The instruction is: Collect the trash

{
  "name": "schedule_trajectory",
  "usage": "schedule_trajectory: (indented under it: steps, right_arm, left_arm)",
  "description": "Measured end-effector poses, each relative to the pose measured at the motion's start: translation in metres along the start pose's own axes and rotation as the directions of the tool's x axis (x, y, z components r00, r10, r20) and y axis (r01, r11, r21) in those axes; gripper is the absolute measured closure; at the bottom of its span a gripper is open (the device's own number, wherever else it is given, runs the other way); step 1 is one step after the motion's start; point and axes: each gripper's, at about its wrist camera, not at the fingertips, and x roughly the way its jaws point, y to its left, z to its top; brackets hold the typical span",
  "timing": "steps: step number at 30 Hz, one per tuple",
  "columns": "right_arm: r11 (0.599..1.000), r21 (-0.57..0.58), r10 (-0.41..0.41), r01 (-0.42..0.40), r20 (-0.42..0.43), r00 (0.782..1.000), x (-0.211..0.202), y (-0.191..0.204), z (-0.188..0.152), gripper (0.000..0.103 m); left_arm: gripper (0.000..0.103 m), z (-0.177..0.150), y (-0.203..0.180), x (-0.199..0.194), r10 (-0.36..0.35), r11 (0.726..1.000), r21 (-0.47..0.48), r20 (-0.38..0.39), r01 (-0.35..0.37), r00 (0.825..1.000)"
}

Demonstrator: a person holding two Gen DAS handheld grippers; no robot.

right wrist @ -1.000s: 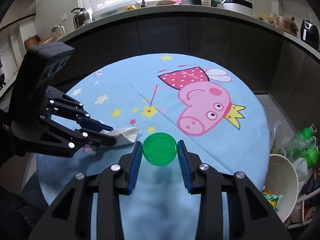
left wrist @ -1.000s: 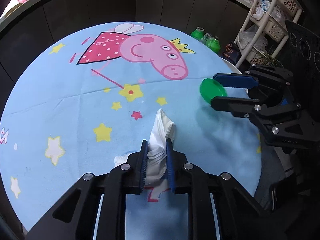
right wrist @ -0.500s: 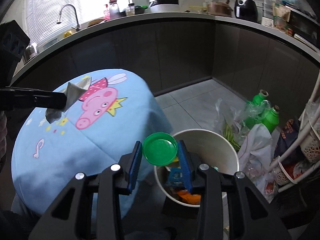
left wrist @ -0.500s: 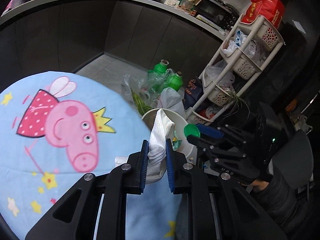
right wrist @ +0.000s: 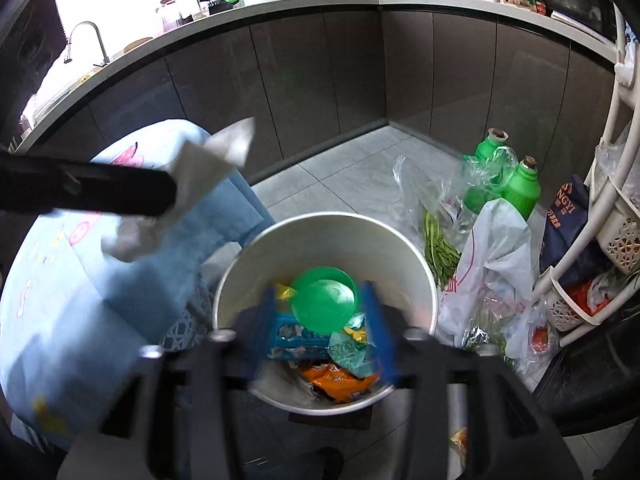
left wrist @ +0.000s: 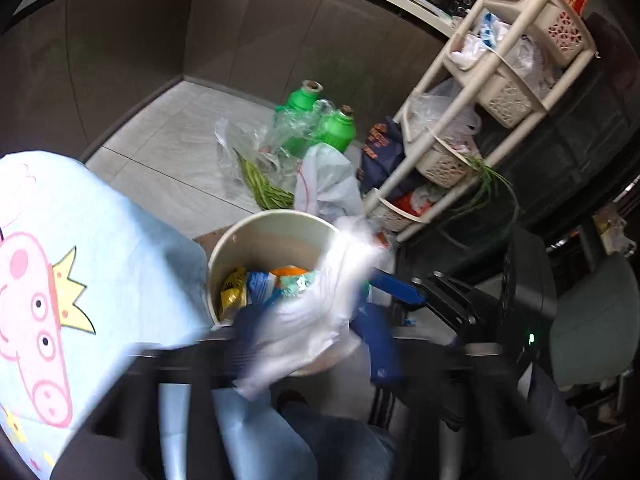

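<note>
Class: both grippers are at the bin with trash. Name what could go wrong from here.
1. The crumpled white tissue in the left gripper looks beside the round white bin's rim in the right wrist view; it may drop outside.
2. The green plastic lid may bounce out.

the left gripper [left wrist: 308, 340] has blue pads on black arms, and between them sits a plain white tissue [left wrist: 316, 312]. the right gripper [right wrist: 320, 312] shows the same blue pads [right wrist: 378, 332] and black frame, with a bright green lid [right wrist: 324, 300] between them. below that lid, the bin [right wrist: 248, 264] is cream-white, with wrappers inside in blue, teal, yellow and orange. to the left of both tools, the tablecloth [left wrist: 80, 240] is light blue, printed with a pink pig in a yellow crown. beyond the bin stand two green bottles [right wrist: 520, 188] and a cream rack [left wrist: 480, 92].
</note>
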Motion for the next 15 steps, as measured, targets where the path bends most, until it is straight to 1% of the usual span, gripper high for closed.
schedule_trajectory:
  steps: [1,2,3,4,7,12,14,15]
  right_arm:
    - [1.0,-0.004,-0.003,0.003,0.01,1.0,0.0,-0.001,-0.002,0.019]
    - [1.0,-0.01,-0.002,0.002,0.022,1.0,-0.001,-0.002,-0.004,0.014]
    - [1.0,-0.017,0.001,0.0,0.034,0.999,-0.003,-0.002,-0.006,0.008]
    - [1.0,-0.021,0.002,-0.001,0.042,0.999,-0.006,-0.002,-0.007,0.003]
    - [1.0,-0.011,-0.004,0.005,0.042,0.999,-0.013,-0.002,-0.009,0.003]
    - [1.0,-0.021,-0.017,0.018,0.081,0.997,-0.041,0.013,0.001,0.003]
    - [0.999,-0.029,-0.03,0.033,0.096,0.995,-0.057,0.025,0.008,0.003]
    - [0.999,-0.032,-0.037,0.041,0.103,0.994,-0.065,0.032,0.013,0.003]
  left_arm:
    - [0.01,-0.001,0.001,-0.003,0.025,1.0,-0.013,0.034,-0.025,0.999]
    - [0.009,-0.002,0.003,-0.007,0.034,0.999,-0.026,0.069,-0.033,0.997]
    - [0.009,-0.003,0.007,-0.011,0.028,0.999,-0.036,0.084,-0.025,0.996]
    - [0.009,-0.003,0.01,-0.012,0.024,0.998,-0.053,0.08,-0.02,0.996]
    - [0.009,-0.002,0.018,-0.016,0.04,0.995,-0.093,0.08,-0.033,0.996]
    - [0.009,-0.011,0.024,-0.046,0.084,0.99,-0.122,0.132,-0.068,0.988]
    - [0.009,-0.018,0.027,-0.067,0.116,0.986,-0.138,0.161,-0.094,0.98]
    - [0.009,-0.022,0.028,-0.079,0.148,0.981,-0.152,0.172,-0.122,0.974]
